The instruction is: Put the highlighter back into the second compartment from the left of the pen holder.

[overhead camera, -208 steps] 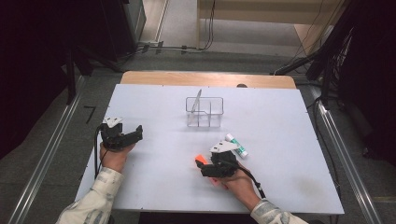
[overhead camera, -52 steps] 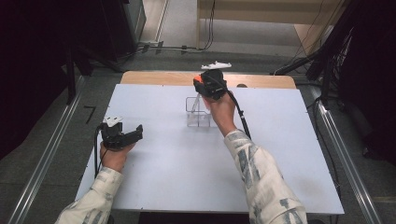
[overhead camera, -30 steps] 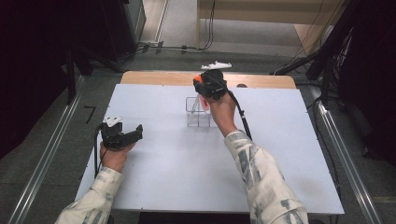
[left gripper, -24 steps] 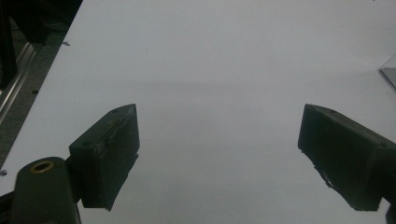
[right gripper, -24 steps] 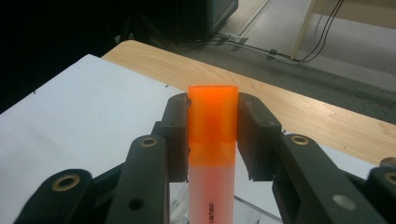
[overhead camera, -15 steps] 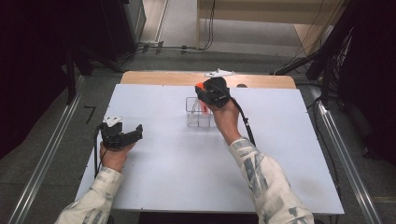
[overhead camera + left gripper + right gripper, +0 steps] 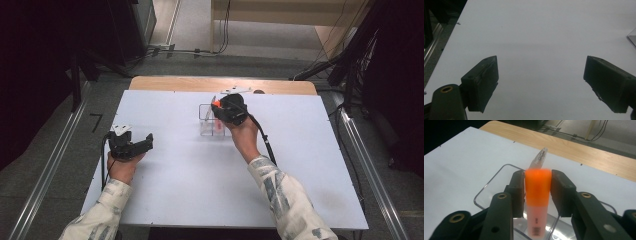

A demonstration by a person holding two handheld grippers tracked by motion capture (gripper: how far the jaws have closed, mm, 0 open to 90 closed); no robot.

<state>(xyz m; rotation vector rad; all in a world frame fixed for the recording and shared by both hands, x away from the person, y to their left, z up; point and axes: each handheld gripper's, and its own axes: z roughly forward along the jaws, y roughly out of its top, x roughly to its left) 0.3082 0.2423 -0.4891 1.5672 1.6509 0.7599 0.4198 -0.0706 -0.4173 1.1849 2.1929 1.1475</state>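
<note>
The white table [image 7: 190, 195] carries everything, its bare top spreading out ahead of the left gripper [image 7: 541, 82], which rests near the left edge with its jaws spread wide and nothing between them. Well to its right, the right gripper [image 7: 537, 192] hangs over the clear plastic organizer [image 7: 487, 192], jaws flanking an orange-capped highlighter [image 7: 537, 202] standing upright. The jaws have just been easing apart, and the pads seem barely off the cap, though blur makes that uncertain. Just beyond the cap, a clear pen [image 7: 539, 158] leans in the organizer.
</note>
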